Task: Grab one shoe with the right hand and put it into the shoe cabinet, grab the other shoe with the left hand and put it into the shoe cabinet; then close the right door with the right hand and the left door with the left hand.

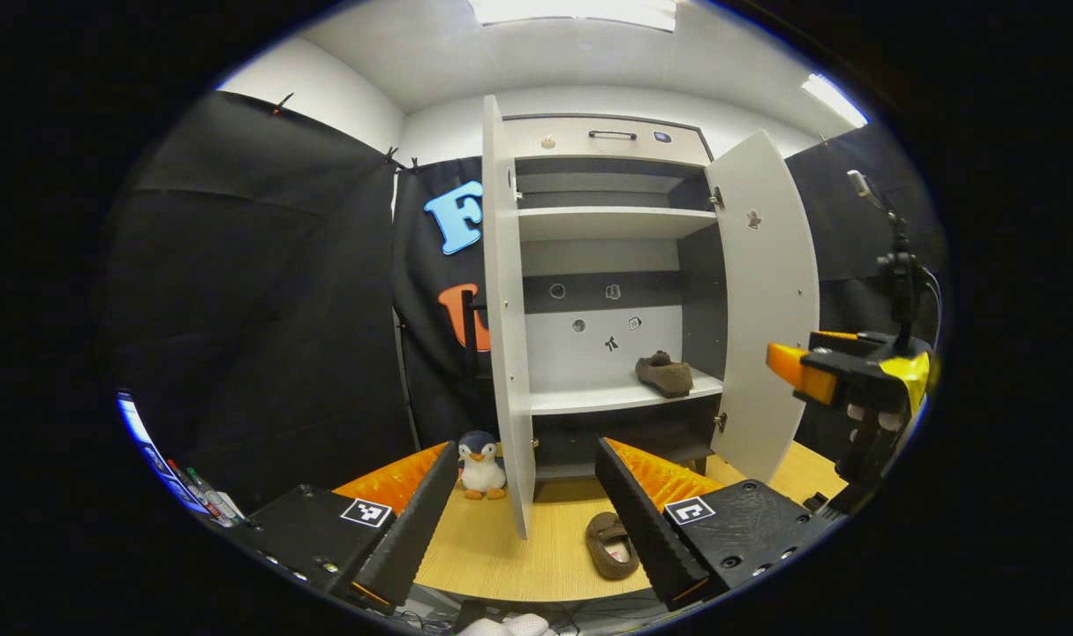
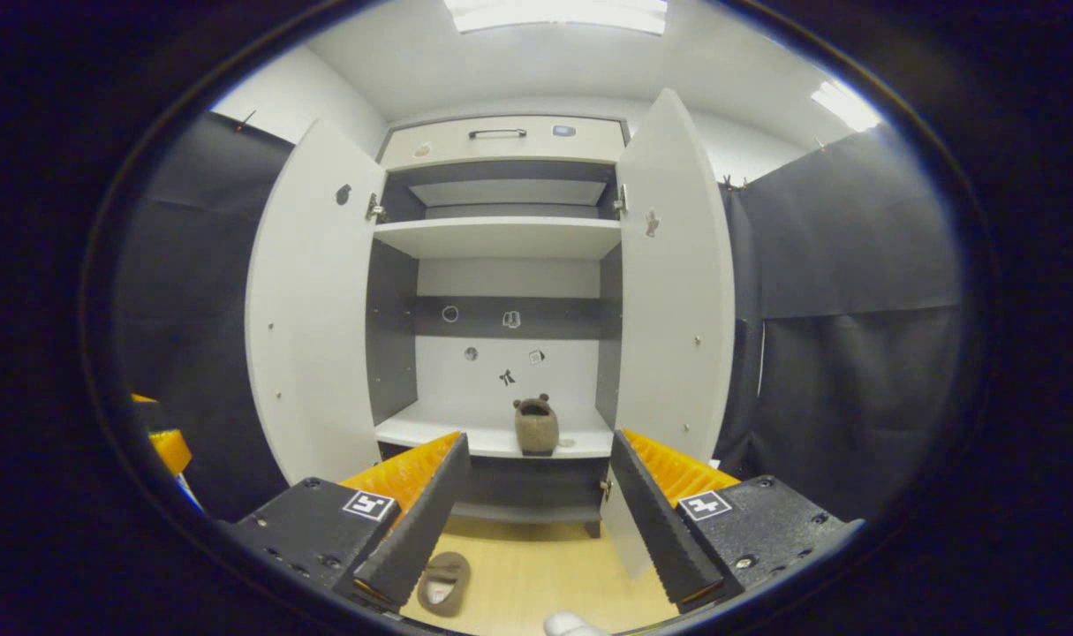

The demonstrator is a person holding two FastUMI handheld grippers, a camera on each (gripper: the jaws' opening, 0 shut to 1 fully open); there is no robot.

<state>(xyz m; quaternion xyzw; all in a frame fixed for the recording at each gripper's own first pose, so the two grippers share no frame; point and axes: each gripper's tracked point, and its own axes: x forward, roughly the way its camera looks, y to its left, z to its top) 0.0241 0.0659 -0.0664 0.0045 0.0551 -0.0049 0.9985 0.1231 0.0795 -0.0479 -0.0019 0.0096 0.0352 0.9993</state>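
One brown slipper (image 1: 665,374) (image 2: 536,426) rests on the lower shelf of the white shoe cabinet (image 1: 611,221) (image 2: 501,237). Both doors stand open: the left door (image 1: 503,309) (image 2: 311,309) and the right door (image 1: 761,300) (image 2: 673,283). The other brown slipper (image 1: 613,545) (image 2: 445,582) lies on the wooden floor in front. My left gripper (image 1: 527,521) is open above the floor, the slipper just inside its right finger. My right gripper (image 2: 536,521) (image 1: 814,371) is open and empty, facing the cabinet.
A toy penguin (image 1: 481,465) stands on the floor by the left door's foot. Black cloth walls close in on both sides. A drawer with a handle (image 1: 611,135) tops the cabinet. A white-gloved hand (image 1: 872,415) holds the right gripper.
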